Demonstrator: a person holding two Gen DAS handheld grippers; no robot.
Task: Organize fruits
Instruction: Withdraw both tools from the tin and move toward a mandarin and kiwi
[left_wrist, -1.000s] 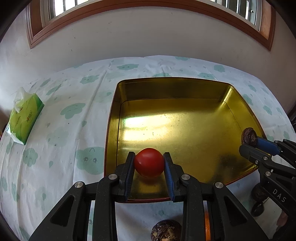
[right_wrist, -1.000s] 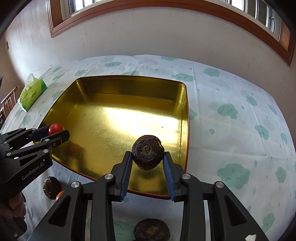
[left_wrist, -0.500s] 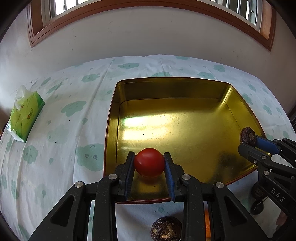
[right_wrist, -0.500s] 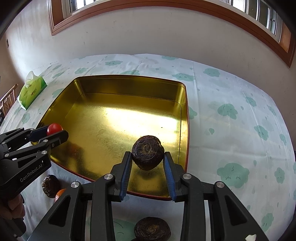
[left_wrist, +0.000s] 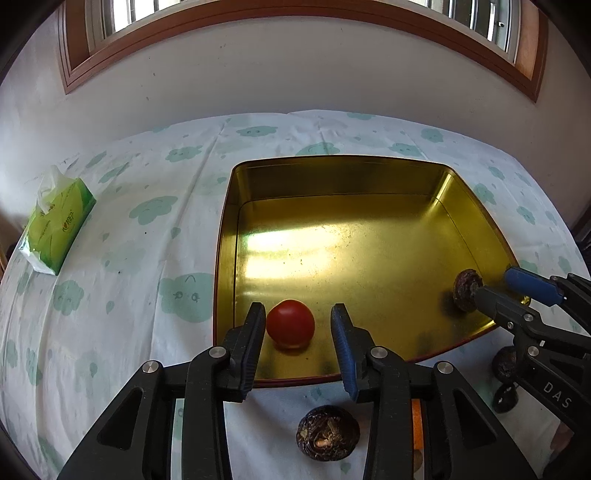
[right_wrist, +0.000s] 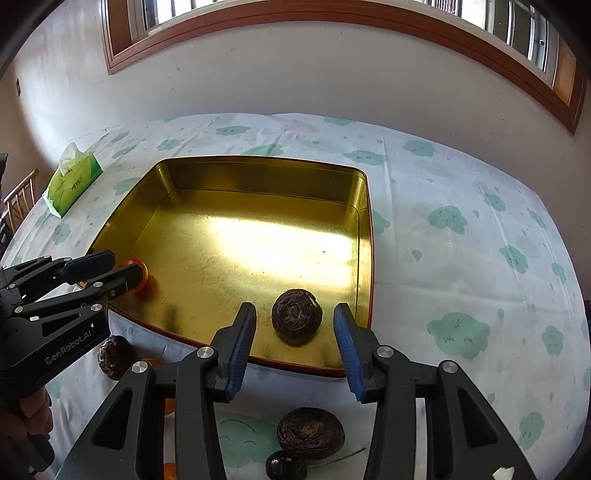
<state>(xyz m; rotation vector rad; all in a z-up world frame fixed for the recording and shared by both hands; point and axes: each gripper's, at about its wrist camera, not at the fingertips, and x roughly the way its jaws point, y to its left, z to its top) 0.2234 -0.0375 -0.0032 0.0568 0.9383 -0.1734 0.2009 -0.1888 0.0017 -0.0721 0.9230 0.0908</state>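
A gold metal tray (left_wrist: 351, 240) (right_wrist: 258, 236) lies on the cloud-print tablecloth. A red tomato (left_wrist: 290, 325) rests on the tray floor near its front left corner, between the fingers of my left gripper (left_wrist: 297, 321). The jaws are opening, with a clear gap on the tomato's right side. A dark brown water chestnut (right_wrist: 296, 316) sits on the tray floor near the front right corner. My right gripper (right_wrist: 293, 309) straddles it, its jaws opening and both pads clear of it. Each gripper shows in the other's view: left gripper (right_wrist: 125, 264), right gripper (left_wrist: 495, 285).
Several loose fruits lie on the cloth in front of the tray: water chestnuts (left_wrist: 328, 432) (right_wrist: 310, 432) (right_wrist: 114, 350), a dark cherry (right_wrist: 282, 466) and an orange fruit (right_wrist: 168, 406). A green tissue pack (left_wrist: 55, 225) sits far left. A wall runs behind the table.
Both grippers' jaws have spread apart. The tomato and the water chestnut, gripped before, have been let go and now rest on the tray floor. Neither hand has shifted.
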